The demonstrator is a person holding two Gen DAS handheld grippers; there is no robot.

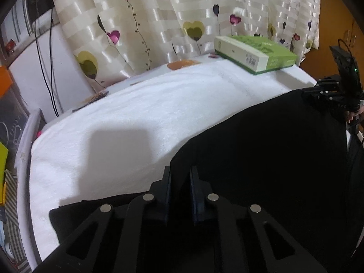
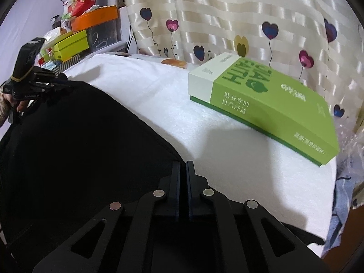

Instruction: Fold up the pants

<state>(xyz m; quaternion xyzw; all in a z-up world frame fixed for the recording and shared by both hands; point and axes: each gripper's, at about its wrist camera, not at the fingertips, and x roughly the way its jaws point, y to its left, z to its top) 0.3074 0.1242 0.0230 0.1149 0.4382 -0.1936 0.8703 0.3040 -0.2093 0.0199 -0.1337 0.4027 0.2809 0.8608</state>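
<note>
Wide bare stretch of white towel [image 1: 136, 118] on the desk beyond the black pants [image 1: 261, 147], which lie along the near edge. A green box [image 2: 268, 104] sits far right by the heart-print curtain [image 1: 159, 18]. Left gripper [image 1: 180, 182] is clamped on the pants' edge; right gripper [image 2: 183, 173] is pinched nearly together on the same cloth. The pants' folds are lost in blackness, their near side cut off.

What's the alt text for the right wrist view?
The right claw is pinched shut on the edge of black pants lying on a white towel. A green box sits beyond, before a heart-print curtain; the left claw grips the pants' far edge.
</note>
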